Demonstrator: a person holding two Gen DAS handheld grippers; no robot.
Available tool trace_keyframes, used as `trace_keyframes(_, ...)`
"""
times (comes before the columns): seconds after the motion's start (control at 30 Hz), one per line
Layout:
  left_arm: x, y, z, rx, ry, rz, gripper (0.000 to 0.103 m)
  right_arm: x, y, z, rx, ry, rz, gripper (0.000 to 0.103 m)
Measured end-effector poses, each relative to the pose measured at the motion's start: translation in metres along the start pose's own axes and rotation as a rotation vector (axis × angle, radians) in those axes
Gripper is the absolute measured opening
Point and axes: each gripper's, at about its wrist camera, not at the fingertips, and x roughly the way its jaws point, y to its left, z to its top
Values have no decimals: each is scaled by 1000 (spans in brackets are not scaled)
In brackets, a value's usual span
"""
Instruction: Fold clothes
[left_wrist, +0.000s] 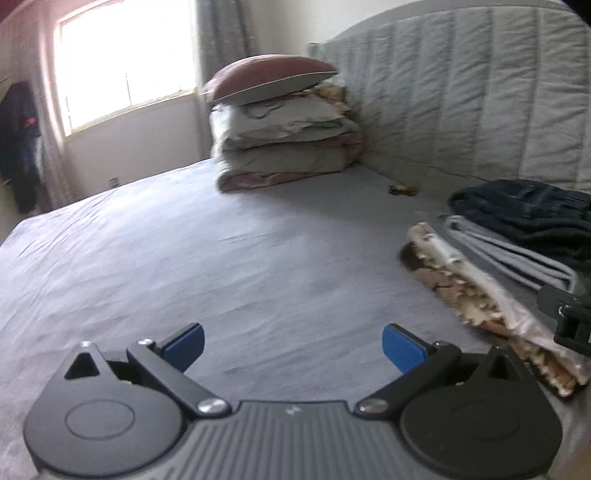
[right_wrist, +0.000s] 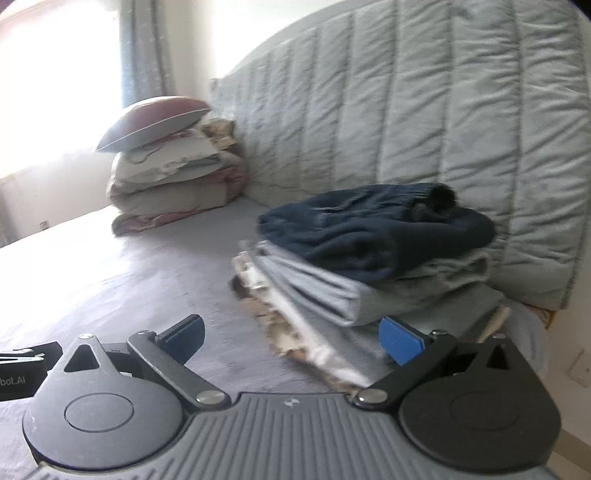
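A stack of folded clothes sits on the bed by the headboard: a dark navy garment (right_wrist: 373, 236) on top, a light grey folded piece (right_wrist: 332, 291) under it, and a brown-and-white patterned piece (right_wrist: 295, 332) at the bottom. In the left wrist view the same stack lies at the right: navy garment (left_wrist: 528, 210), grey piece (left_wrist: 506, 251), patterned piece (left_wrist: 480, 295). My left gripper (left_wrist: 293, 349) is open over bare sheet, left of the stack. My right gripper (right_wrist: 291, 341) is open, low in front of the stack, with nothing between its fingers.
The grey bed sheet (left_wrist: 184, 258) stretches wide to the left. A pile of pillows and bedding (left_wrist: 280, 129) stands at the far corner beside the padded headboard (left_wrist: 461, 92). A bright window (left_wrist: 125, 62) is behind. A small brown object (left_wrist: 402, 189) lies near the headboard.
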Motion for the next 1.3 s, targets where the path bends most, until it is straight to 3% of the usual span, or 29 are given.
trace_keyframes(0.4, 11, 94, -46, -133, 68, 153, 103, 6, 102, -31, -144, 59, 171, 103)
trace_keyframes(0.8, 37, 188, -108, -255, 150, 290, 103, 23, 185, -71, -234, 165, 264, 103)
trace_keyframes(1.1, 55, 231, -147, -306, 181, 356, 103, 45, 238, -111, -286, 232, 328, 103)
trace_keyframes(1.3, 71, 251, -169, -352, 170, 387, 103, 54, 262, -134, -347, 212, 350, 103)
